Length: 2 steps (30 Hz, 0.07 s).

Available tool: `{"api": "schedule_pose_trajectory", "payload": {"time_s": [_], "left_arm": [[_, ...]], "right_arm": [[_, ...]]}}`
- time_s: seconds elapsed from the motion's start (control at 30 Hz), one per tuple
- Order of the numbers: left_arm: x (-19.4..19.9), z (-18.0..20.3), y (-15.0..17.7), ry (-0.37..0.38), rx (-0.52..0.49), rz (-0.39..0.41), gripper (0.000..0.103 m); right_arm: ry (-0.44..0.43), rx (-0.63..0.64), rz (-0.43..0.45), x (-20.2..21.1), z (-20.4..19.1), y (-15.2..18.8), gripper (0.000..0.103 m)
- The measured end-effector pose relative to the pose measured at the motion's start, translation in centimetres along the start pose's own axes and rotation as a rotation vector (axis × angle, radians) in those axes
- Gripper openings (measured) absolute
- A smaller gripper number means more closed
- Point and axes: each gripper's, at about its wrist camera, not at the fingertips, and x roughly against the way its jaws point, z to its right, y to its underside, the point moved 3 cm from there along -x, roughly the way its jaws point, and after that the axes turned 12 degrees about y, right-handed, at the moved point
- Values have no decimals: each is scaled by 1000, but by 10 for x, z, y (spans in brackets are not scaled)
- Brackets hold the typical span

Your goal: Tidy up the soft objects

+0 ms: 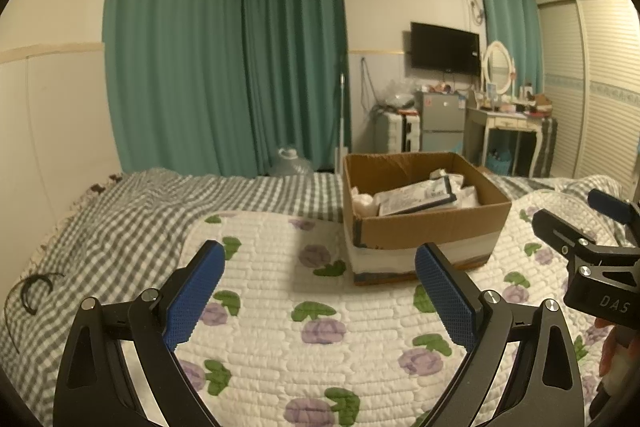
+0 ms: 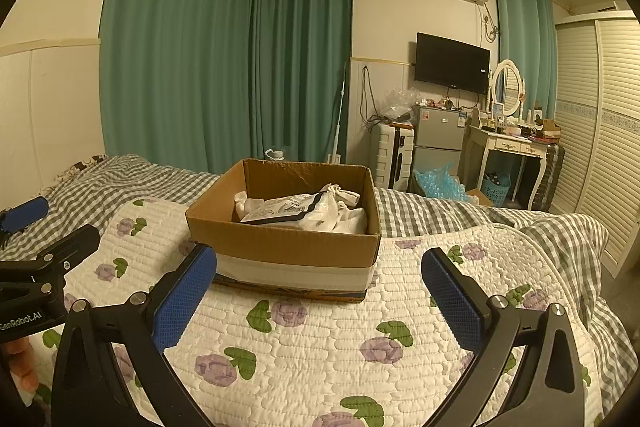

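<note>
- Nearest, the left gripper hangs over the floral quilt with its blue fingers spread wide and nothing between them; a spread like that suits taking up something bulky and soft.
- The right gripper is the same: fingers wide apart and empty, just above the quilt and aimed at the box, so both tools look ready to reach rather than to carry.
- Each gripper shows at the edge of the other's view, so the two are held side by side, near each other, in front of the box.
- In the middle stands the open cardboard box, set on the quilt within reach of both grippers, presumably as the collecting place.
- Inside it lie the soft objects: white bundles with a flat printed packet on top. Whether they are cloth or bagged goods I cannot tell.
- No other loose soft thing shows on the quilt; the task may be close to done.
- Beyond, the grey checked bedsheet covers the far part of the bed, with teal curtains behind.
</note>
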Motion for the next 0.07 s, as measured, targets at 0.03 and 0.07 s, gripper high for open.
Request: {"api": "schedule_pose_trajectory", "payload": {"time_s": [0.03, 0.07], "left_arm": [[0, 0, 0, 0, -1, 0, 98], [0, 0, 0, -1, -2, -1, 98]], "right_arm": [[0, 0, 0, 0, 0, 0, 103], [1, 0, 0, 0, 0, 0, 103]]}}
